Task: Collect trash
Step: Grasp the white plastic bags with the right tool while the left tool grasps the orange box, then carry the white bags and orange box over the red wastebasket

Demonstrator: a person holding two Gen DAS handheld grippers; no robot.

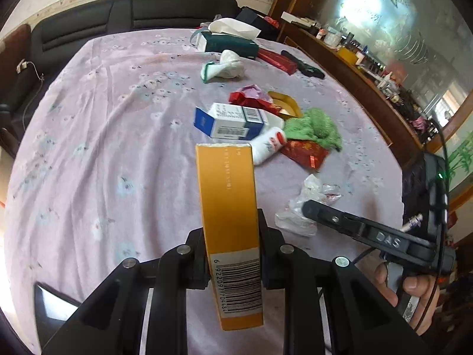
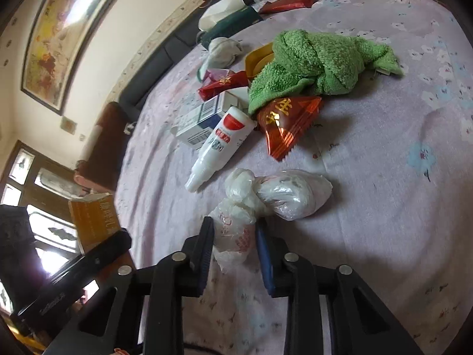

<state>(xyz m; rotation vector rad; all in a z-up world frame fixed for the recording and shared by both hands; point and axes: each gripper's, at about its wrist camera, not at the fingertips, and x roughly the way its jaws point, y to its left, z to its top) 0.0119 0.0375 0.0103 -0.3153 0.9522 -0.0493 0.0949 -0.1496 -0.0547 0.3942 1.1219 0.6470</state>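
Orange carton (image 1: 229, 230): long box with a barcode at its near end, upright in the lower centre of the left wrist view, top end torn open.
Left gripper (image 1: 233, 254): fingers clamped on both sides of the orange carton, which is held above the cloth.
Right gripper (image 2: 233, 248): fingers set either side of the near end of the plastic bag; whether the pads press on it I cannot tell.
Plastic bag (image 2: 272, 198): crumpled, clear and white, knotted, lying on the cloth at centre frame of the right wrist view.
Tablecloth (image 1: 103, 136): lilac, flower print, creased.
White tube (image 2: 218, 145): red label, lying just above and left of the bag in the right wrist view, cap end toward the camera.
Red wrapper (image 2: 286, 124): foil, gold characters, beside the tube, partly under the green towel (image 2: 319, 62).
Blue and white box (image 1: 230, 121): barcoded, centre of the left wrist view, behind the carton.
Tissue box (image 1: 230, 41): dark green, white tissue showing, upper centre of the left wrist view.
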